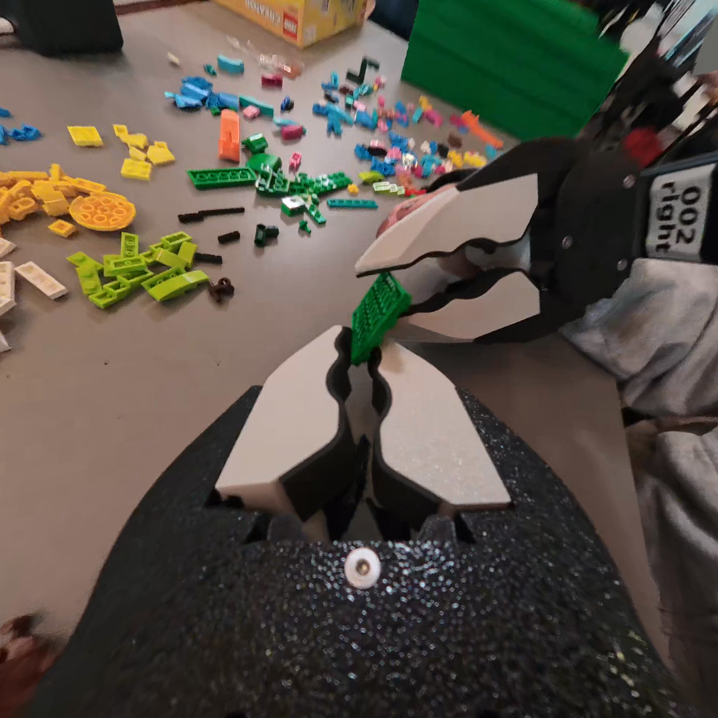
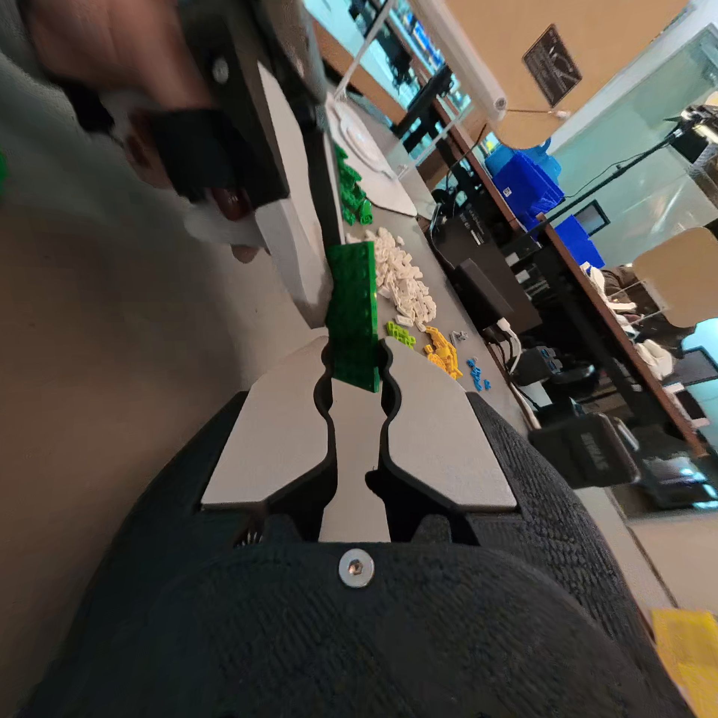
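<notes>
left gripper (image 1: 359, 351): fingers nearly closed, tips pinching the lower end of a green studded plate (image 1: 379, 316) – pads press on it from both sides.
green plate: held in the air above the near part of the grey table (image 1: 116, 388), tilted up toward the right, spanning both grippers.
right gripper (image 2: 354, 363): comes in from the right; jaws partly apart, the plate's other end (image 2: 355, 314) sits between the fingertips across its width. Lower pad looks to be touching in the left wrist view; firm squeeze on both edges – cannot tell.
table, left to right: white pieces at the left edge, yellow pile (image 1: 58, 198), lime pile (image 1: 143, 264), dark green pile (image 1: 279, 182), mixed blue and pink scatter (image 1: 388, 132).
far edge: yellow box (image 1: 303, 19), green bin (image 1: 505, 66).
progress: plate shared between both grippers, not on the table; pieces lie grouped by colour.
</notes>
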Tool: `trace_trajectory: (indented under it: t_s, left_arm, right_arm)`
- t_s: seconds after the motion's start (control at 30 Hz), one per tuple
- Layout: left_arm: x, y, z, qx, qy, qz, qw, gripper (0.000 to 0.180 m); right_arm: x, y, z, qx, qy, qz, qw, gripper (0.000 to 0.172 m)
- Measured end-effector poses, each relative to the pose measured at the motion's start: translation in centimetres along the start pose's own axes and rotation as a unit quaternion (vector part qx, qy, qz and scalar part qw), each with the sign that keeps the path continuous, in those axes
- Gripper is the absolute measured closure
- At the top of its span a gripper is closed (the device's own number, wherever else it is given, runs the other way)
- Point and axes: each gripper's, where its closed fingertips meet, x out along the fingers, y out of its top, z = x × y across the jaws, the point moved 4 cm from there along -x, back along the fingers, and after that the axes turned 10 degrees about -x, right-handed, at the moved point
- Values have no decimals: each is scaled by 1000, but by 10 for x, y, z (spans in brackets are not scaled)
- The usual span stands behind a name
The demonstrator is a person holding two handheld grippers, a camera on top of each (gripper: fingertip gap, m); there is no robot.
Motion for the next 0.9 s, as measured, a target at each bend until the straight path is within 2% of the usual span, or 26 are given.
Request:
trace_trajectory:
  t_s: [0.1, 0.3, 0.43, 0.57, 0.73, 0.9]
  left_arm:
    - [0, 2, -2, -42, -39, 19, 998, 174]
    - [-1, 1, -5, -123, -87, 14, 989, 175]
    - [0, -2, -6, -162, -104, -1, 981, 176]
    - [3, -8, -6, -168, -107, -23, 980, 176]
    - [2, -8, -4, -158, -120, -27, 980, 177]
    - [3, -12, -3, -147, -114, -41, 982, 178]
  right_arm:
    - [-1, 2, 2, 6, -5, 9, 1000, 152]
    - [-1, 3, 3, 13, -12, 16, 1000, 149]
    - [-1, 5, 0, -35, -25, 11, 999, 146]
    - [0, 5, -5, -76, -30, 6, 997, 149]
    - [-1, 4, -2, 3, 11, 14, 1000, 151]
    - [-2, 2, -4, 31, 36, 10, 999, 151]
